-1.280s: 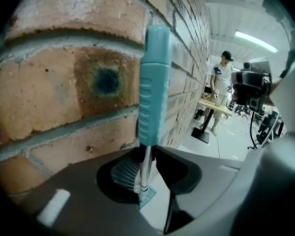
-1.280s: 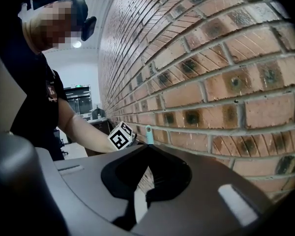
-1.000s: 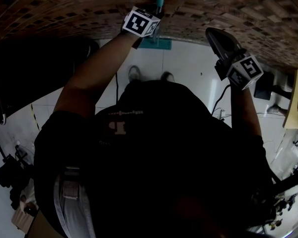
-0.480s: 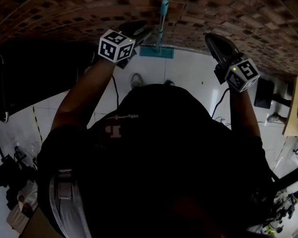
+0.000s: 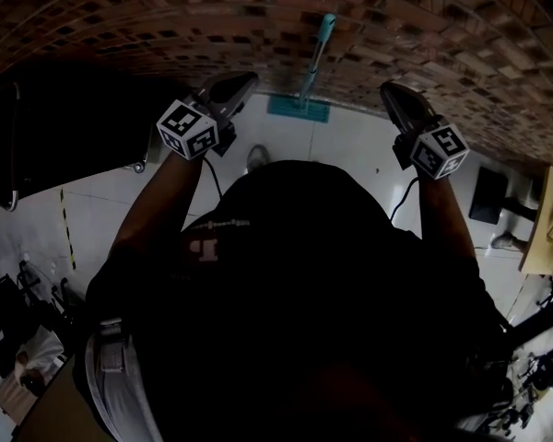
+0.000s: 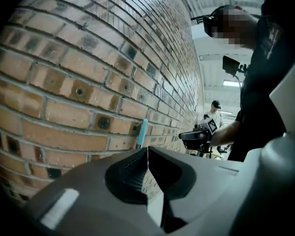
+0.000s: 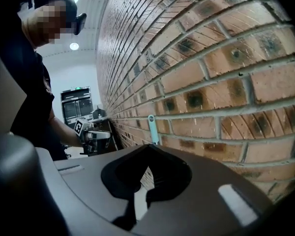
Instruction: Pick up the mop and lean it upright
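Withdrawn toward our left since a second ago, the left gripper [image 5: 247, 81] no longer sits at the mop [image 5: 313, 61]. It now hangs clear of the handle. Its jaws, wide apart in that earlier moment, are pressed together with nothing between them.

We list the remaining elements from largest to smallest.

- **Brick wall** [image 5: 442, 26]: it fills the upper part of the head view and the background of both gripper views.
- **White floor** [image 5: 350, 145]: it meets the foot of the wall.
- **Dark boxy unit** [image 5: 64, 127]: it stands at our left with a metal edge. We cannot tell whether it is a container, and its inside is not visible.
- **Person:** our dark-clad torso [image 5: 295, 293] covers the lower half of the head view, with both forearms raised toward the wall.
- **Mop:** it stands upright and leans on the bricks between the two grippers, as in the earlier frames. Its flat teal head [image 5: 298, 109] rests on the floor at the wall's foot. Its teal grip [image 6: 142, 132] lies against the bricks. Neither gripper touches it.
- **Right gripper** [image 5: 389, 90]: it is held just right of the handle, much where it was before. In the right gripper view its jaw tips meet and nothing lies between them.
- **Marker cubes:** one rides on each gripper, the left [image 5: 186, 129] and the right [image 5: 438, 151].
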The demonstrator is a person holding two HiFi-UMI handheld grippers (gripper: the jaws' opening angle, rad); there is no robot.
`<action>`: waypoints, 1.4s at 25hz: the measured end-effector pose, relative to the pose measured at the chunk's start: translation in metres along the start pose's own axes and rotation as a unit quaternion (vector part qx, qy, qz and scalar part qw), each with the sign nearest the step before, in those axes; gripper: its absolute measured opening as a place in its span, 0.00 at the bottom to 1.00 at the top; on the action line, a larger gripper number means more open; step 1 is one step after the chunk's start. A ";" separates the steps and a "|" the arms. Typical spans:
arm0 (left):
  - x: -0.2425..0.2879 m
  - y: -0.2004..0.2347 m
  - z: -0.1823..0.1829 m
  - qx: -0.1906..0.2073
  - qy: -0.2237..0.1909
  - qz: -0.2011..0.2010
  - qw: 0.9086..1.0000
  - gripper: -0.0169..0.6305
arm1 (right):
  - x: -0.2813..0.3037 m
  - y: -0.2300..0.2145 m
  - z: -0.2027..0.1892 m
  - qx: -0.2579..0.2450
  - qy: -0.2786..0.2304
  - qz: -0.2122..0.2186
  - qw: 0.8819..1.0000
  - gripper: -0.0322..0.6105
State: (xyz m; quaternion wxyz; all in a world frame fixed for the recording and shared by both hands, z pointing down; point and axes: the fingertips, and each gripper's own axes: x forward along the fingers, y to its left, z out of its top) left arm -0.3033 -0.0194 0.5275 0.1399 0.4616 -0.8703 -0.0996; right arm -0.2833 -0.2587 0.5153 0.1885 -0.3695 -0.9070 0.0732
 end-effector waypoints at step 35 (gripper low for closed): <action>-0.004 -0.002 0.004 -0.002 -0.011 0.000 1.000 0.03 | 0.003 0.007 -0.003 0.001 0.000 -0.003 1.000 0.07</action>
